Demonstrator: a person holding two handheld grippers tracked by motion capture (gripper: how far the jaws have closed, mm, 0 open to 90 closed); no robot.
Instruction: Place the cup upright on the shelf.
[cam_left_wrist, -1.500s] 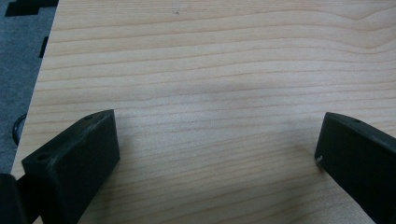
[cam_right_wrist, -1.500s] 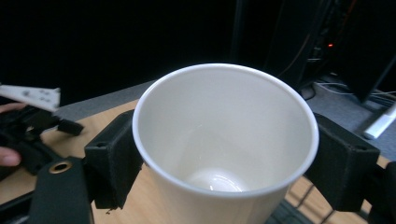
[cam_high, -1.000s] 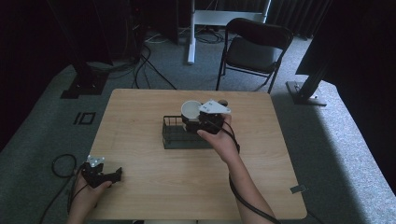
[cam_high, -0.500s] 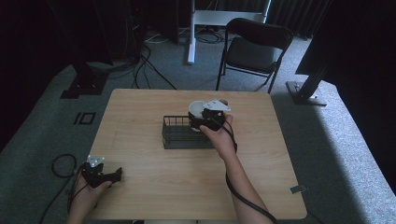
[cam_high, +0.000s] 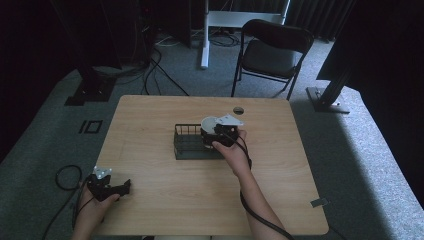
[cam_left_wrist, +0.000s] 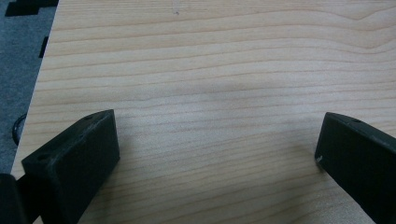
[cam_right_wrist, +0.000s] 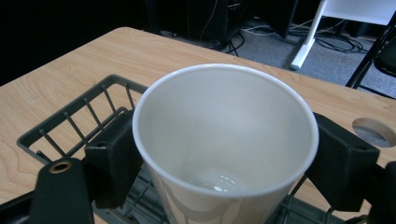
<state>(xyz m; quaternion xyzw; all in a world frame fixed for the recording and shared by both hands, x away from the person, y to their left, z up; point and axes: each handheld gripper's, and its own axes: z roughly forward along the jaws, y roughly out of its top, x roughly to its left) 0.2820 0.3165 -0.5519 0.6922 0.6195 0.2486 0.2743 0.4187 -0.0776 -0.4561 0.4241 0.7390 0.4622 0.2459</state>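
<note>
The right gripper (cam_high: 220, 134), a black 2-jaw tool topped by a grey three-cornered plate, is held over the right end of a dark wire basket (cam_high: 189, 141) that sits near the middle of the pale wooden table (cam_high: 150, 115). Its jaws pinch a white paper cup (cam_right_wrist: 224, 140), 1 black jaw pressed against each side of the cup just under the rim. In the right gripper view the cup stands upright with its mouth open to the camera, its inside bare and white, and the basket's wire bars (cam_right_wrist: 70, 128) show below and to the left of it. Whether the cup's base touches the basket floor cannot be told. From the high view the cup (cam_high: 209, 123) shows as a white round shape at the far side of the gripper.

The left gripper (cam_high: 111, 188) rests at the near left corner of the table, held in the person's left hand (cam_high: 92, 207). Its 2 black jaws are spread wide apart in the left gripper view, with nothing but bare wood grain (cam_left_wrist: 219, 93) between them, and they hold nothing.

A round hole (cam_high: 238, 110) in the tabletop lies just beyond the right gripper. A black folding chair (cam_high: 272, 52) stands behind the table.
</note>
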